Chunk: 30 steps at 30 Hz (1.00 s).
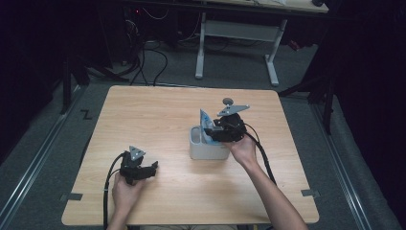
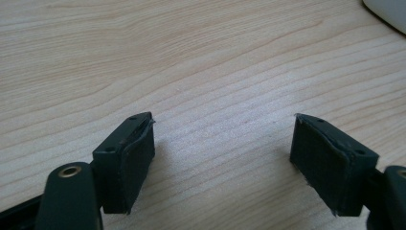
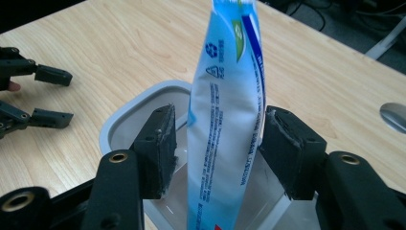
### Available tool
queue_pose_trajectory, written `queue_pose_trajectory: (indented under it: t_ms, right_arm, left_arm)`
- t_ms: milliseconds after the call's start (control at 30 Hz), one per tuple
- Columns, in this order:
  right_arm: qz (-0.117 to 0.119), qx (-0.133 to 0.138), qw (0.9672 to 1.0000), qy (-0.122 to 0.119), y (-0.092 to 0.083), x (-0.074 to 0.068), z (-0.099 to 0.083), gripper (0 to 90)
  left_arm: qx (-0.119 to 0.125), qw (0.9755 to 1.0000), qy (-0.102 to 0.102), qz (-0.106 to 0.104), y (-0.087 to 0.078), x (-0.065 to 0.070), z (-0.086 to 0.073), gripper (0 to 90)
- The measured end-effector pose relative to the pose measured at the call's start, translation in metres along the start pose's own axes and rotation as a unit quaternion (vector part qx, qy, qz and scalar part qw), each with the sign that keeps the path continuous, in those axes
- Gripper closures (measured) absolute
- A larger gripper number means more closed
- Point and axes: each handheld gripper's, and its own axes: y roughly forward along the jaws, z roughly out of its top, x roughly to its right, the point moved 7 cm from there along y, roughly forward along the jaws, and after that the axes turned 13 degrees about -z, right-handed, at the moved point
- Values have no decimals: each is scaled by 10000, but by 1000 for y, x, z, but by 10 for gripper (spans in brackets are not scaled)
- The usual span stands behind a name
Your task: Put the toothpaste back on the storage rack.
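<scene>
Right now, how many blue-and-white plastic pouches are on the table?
1. The blue-and-white plastic pouch stands upright in the white plastic bin right of the table's middle, between the right gripper's open jaws. More could lie hidden inside the bin.

In the right gripper view the blue-and-white pouch between the jaws runs off the top and bottom edges, its small print unreadable. The white container behind them is half hidden. A grey disc to the right is cropped.
</scene>
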Motion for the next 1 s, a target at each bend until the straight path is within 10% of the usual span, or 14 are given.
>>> queue_pose_trajectory:
  t_ms: [1000]
  right_arm:
    - [-403,510,9974,322,-47,29,2,463]
  left_arm:
    - [1,10000,-5,8,0,0,0,238]
